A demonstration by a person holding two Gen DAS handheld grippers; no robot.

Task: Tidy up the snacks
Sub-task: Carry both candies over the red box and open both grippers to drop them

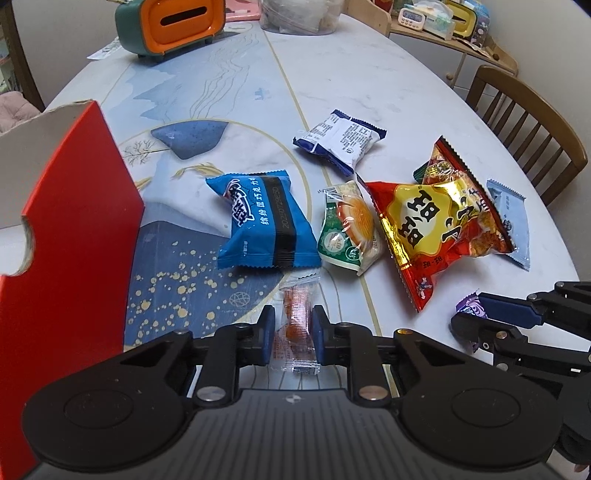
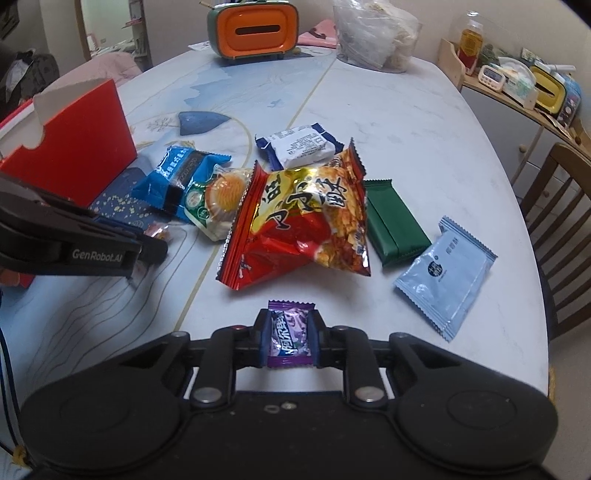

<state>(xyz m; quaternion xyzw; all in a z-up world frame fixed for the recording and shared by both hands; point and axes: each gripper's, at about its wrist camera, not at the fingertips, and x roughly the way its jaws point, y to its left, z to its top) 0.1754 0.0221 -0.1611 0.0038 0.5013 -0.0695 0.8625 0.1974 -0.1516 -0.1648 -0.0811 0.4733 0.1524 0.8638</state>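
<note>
My left gripper is shut on a small clear packet with an orange snack, just above the table. My right gripper is shut on a purple candy; it also shows in the left wrist view. A red open box stands at the left, also in the right wrist view. On the table lie a blue packet, a green-white cake packet, a red-gold chip bag, a white-navy packet, a dark green packet and a pale blue sachet.
An orange-green tissue box and a clear plastic bag stand at the table's far end. A wooden chair is at the right edge. A shelf with clutter is behind it.
</note>
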